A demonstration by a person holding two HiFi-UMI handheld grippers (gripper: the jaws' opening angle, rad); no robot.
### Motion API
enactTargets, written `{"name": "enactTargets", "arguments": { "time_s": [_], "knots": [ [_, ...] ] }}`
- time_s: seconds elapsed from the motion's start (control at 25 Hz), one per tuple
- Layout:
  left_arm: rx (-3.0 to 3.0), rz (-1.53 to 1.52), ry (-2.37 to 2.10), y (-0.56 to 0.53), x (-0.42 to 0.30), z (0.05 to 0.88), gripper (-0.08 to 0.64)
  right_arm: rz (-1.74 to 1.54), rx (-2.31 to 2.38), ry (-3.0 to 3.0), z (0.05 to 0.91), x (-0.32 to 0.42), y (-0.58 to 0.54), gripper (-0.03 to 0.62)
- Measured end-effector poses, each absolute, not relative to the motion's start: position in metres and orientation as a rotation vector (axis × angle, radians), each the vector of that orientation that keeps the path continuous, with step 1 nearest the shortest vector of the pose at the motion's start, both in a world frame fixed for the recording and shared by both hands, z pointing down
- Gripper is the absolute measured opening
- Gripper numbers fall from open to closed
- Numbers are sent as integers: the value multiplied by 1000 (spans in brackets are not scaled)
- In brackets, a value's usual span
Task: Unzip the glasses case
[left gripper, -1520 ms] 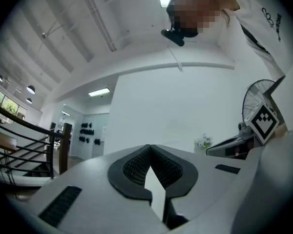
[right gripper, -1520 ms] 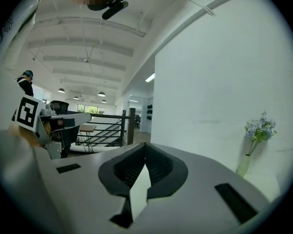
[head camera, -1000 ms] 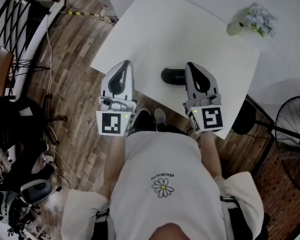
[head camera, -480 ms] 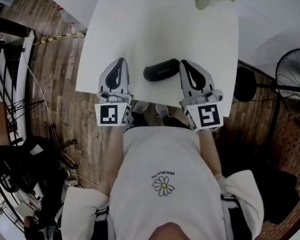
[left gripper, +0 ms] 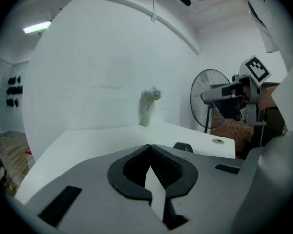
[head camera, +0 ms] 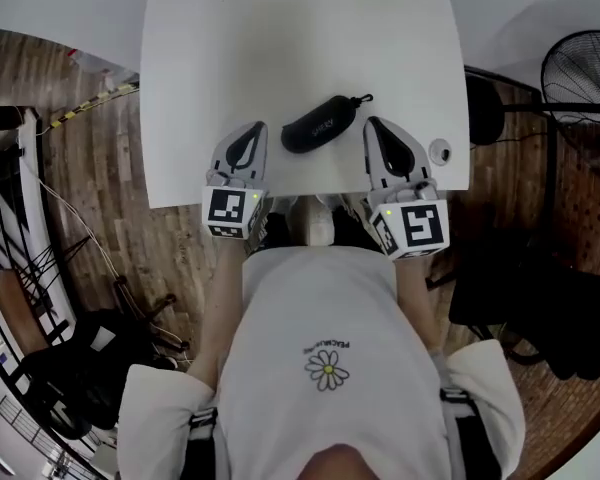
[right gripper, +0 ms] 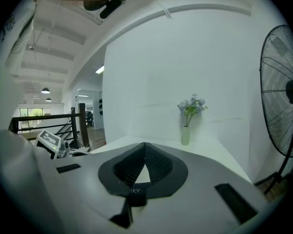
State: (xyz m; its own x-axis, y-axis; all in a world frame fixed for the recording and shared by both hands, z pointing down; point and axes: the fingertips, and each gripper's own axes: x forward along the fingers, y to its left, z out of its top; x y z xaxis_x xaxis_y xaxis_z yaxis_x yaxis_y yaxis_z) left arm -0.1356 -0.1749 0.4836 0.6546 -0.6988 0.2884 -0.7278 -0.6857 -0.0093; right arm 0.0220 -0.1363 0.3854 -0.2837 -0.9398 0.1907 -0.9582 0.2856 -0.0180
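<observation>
The black glasses case point(head camera: 318, 126) lies slanted on the white table point(head camera: 200, 88), its zipper pull point(head camera: 365, 98) at the far right end. My left gripper point(head camera: 252, 130) hovers just left of the case, jaws shut and empty; its own view shows the tips meeting point(left gripper: 149, 146) and the case point(left gripper: 184, 146) beyond them. To the right of the case is my right gripper point(head camera: 374, 125), also shut and empty. In the right gripper view the tips meet point(right gripper: 145, 144) and a strip of the case point(right gripper: 132, 190) shows beneath them.
A vase of flowers point(right gripper: 186, 126) stands at the table's far edge. A small round object point(head camera: 440, 151) lies near the right front corner. A floor fan point(head camera: 582, 68) stands off the table's right side. Chairs and cables crowd the wooden floor at left point(head camera: 70, 348).
Both grippers have come down toward the table's near edge and now flank the case, the left one dropping more. The case has not moved on the table; the head view has shifted.
</observation>
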Motion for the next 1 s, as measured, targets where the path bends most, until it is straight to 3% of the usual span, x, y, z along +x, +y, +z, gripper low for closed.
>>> {"name": "enactTargets", "arguments": {
  "time_s": [0.28, 1.0],
  "knots": [
    [2761, 678, -982, -163, -129, 533, 15, 311, 1924, -2320, 392, 28, -124, 8],
    [2772, 811, -561, -118, -74, 562, 15, 353, 2049, -2214, 398, 40, -98, 8]
  ]
}}
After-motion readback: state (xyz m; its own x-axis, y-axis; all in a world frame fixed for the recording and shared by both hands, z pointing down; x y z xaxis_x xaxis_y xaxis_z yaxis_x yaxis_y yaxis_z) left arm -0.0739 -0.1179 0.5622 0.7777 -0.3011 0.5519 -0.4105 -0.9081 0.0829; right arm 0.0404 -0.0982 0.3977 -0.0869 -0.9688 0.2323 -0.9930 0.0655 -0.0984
